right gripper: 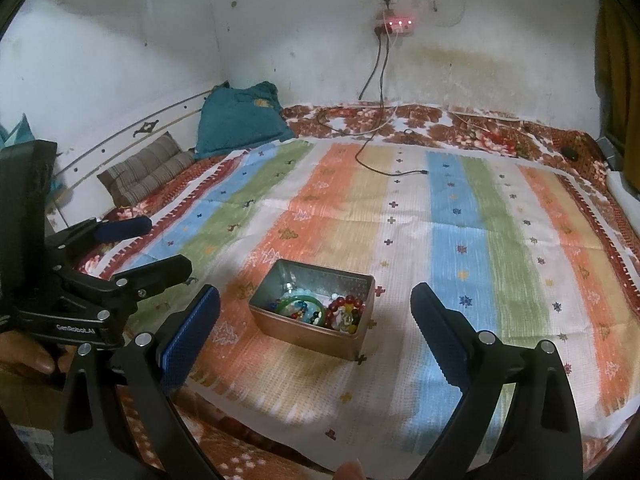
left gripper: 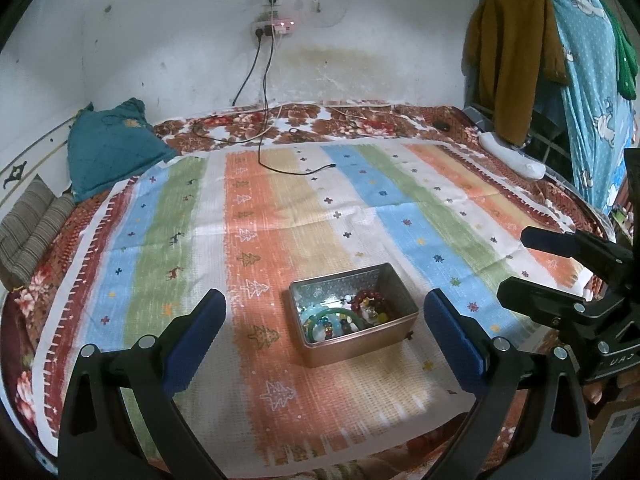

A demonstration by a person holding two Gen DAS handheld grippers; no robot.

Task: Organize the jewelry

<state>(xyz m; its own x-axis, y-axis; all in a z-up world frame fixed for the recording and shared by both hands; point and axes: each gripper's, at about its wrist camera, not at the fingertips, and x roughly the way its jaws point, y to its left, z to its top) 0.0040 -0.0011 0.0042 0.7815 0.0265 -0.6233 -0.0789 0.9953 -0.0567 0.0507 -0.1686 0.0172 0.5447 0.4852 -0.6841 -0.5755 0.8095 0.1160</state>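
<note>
Beads (left gripper: 370, 304) and a bangle (left gripper: 330, 314) lie tangled in the tin (left gripper: 396, 292), probably light and slippery. Both tongs, left (left gripper: 326, 320) and right (right gripper: 316, 316), gape empty; pinch one strand.

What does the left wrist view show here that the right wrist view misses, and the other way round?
Only the left wrist view shows the mustard-brown garment hanging beside a blue rabbit-print cloth, and the right gripper seen from the side. Only the right wrist view shows the left gripper from the side. Both show the rectangular metal tin holding beaded bracelets and a green bangle, on the striped cloth, with each camera's own blue-padded fingers spread wide and empty.
</note>
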